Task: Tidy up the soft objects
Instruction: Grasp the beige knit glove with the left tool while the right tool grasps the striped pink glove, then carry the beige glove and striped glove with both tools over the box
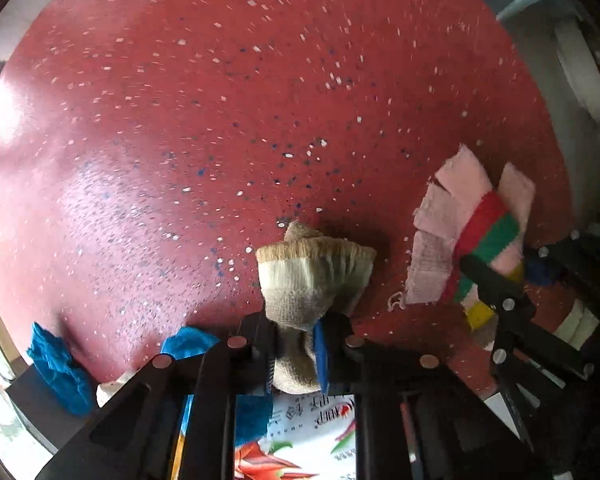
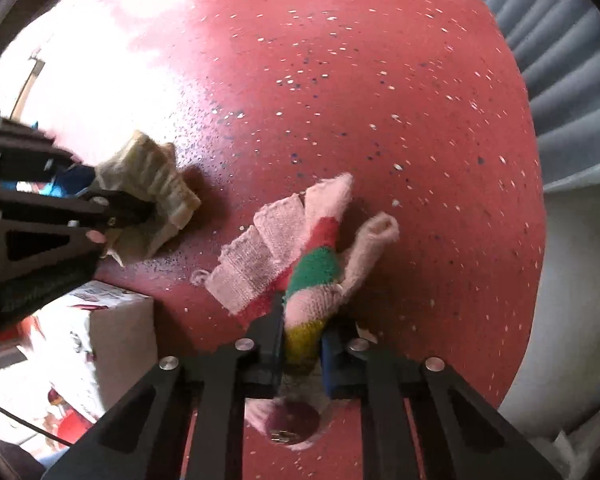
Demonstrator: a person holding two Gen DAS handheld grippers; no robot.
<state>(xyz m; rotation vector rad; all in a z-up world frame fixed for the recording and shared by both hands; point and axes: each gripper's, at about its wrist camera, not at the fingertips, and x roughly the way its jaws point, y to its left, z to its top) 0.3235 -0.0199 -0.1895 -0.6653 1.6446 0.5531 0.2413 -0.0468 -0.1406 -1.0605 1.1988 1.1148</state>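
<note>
Left tongs (image 1: 296, 344): pinching beige knitted sock (image 1: 314, 276), held above red speckled floor (image 1: 220, 120).
Right tongs (image 2: 300, 344): pinching pink striped knitted glove (image 2: 300, 264), near sock.

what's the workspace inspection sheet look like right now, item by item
surface: red speckled floor, glare at the left.
job's things: beige sock and pink striped glove, both lifted.
clutter: blue cloth; printed cardboard box below the left claw.
grippers: left claw shut on the beige sock; right claw shut on the pink striped glove.
cables: thin dark cable beside the box.
surroundings: grey ribbed panel at the right.
</note>
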